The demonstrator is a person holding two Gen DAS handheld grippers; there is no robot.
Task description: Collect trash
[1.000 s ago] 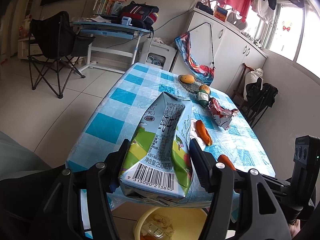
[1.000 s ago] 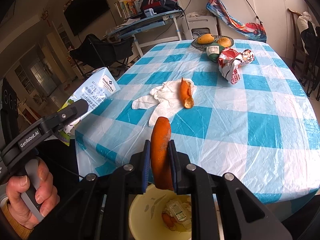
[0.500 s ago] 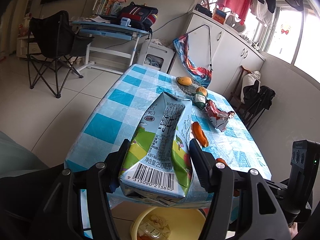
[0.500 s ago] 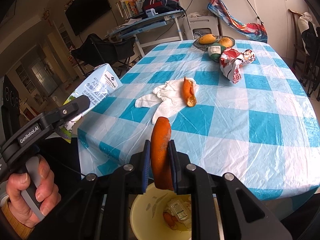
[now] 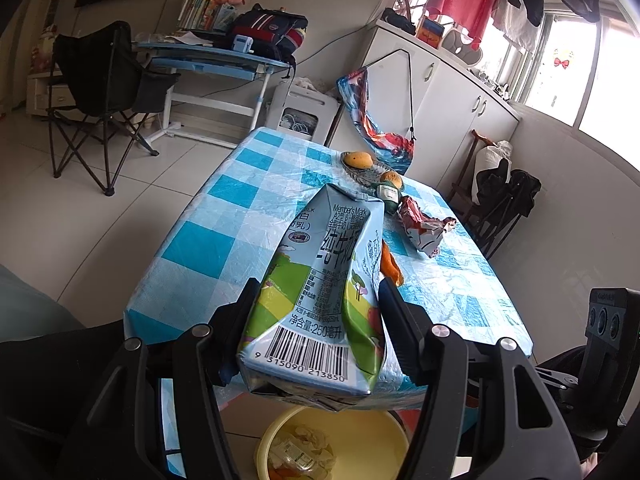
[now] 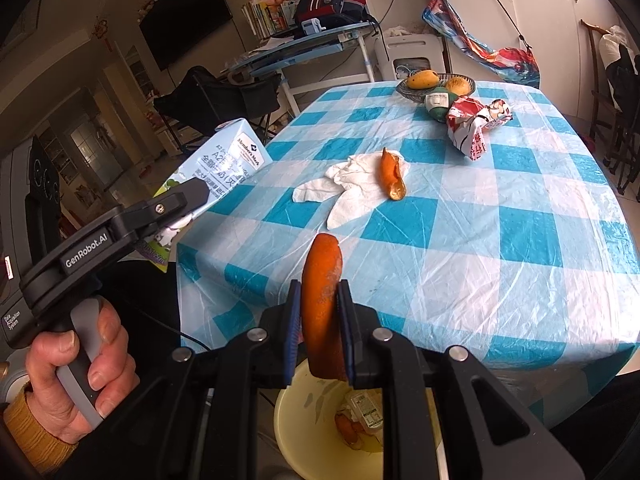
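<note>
My left gripper [image 5: 316, 300] is shut on a crushed blue-and-green milk carton [image 5: 324, 288], held just off the table's near edge above the yellow bin [image 5: 360, 440]. The carton also shows in the right wrist view [image 6: 224, 160]. My right gripper [image 6: 319, 300] is shut on an orange peel [image 6: 322, 304], held above the same bin [image 6: 312, 424], which holds some trash. Another orange peel [image 6: 391, 176] lies on a white tissue [image 6: 344, 192] on the checked table [image 6: 500, 248]. A crumpled red-and-white wrapper [image 6: 472, 128] lies further back.
A fruit dish [image 6: 436, 82] with a mango and an orange, and a green tub [image 6: 438, 104], stand at the table's far end. A folding chair [image 5: 104, 92], a desk and white cabinets [image 5: 452, 100] surround the table.
Both grippers have drawn back from the table towards me, still holding the carton and the peel. More of the yellow bin shows below them.
</note>
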